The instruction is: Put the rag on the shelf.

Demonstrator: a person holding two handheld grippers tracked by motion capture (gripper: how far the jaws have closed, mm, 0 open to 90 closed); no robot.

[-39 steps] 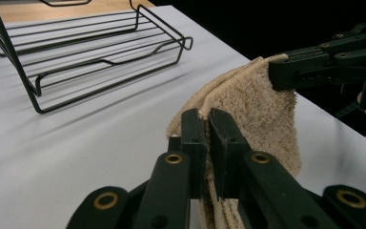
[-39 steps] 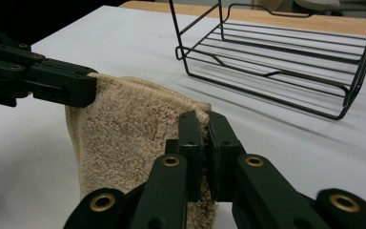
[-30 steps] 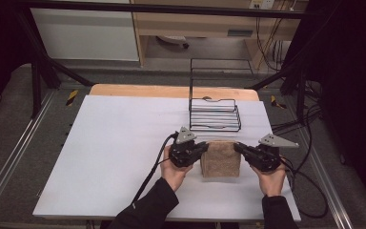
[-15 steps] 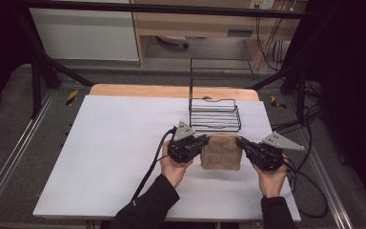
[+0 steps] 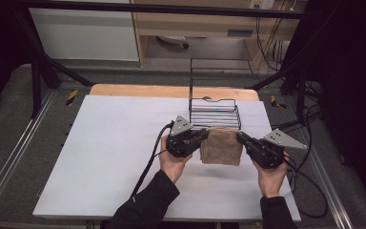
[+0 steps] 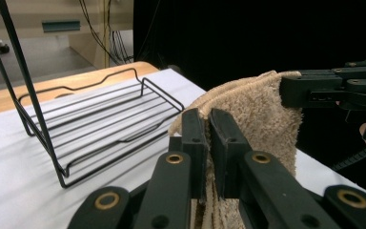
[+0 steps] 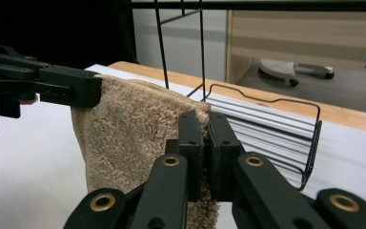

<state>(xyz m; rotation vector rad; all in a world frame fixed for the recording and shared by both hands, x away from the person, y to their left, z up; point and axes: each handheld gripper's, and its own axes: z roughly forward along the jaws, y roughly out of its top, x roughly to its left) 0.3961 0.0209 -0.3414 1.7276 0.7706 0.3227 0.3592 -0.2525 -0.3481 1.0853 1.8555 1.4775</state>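
Left tongs (image 5: 201, 137) clamped on one upper corner of the folded beige towel (image 5: 221, 147), right tongs (image 5: 241, 138) clamped on the other. Towel hanging between them above the white bench (image 5: 109, 143), lower edge toward the person. Just beyond, black wire rack (image 5: 214, 112), empty.

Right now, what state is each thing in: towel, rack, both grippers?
Towel: folded, hanging, held at both upper corners.
Wire rack: upright on the table, empty, just beyond the towel.
Left gripper: shut on the towel.
Right gripper: shut on the towel.
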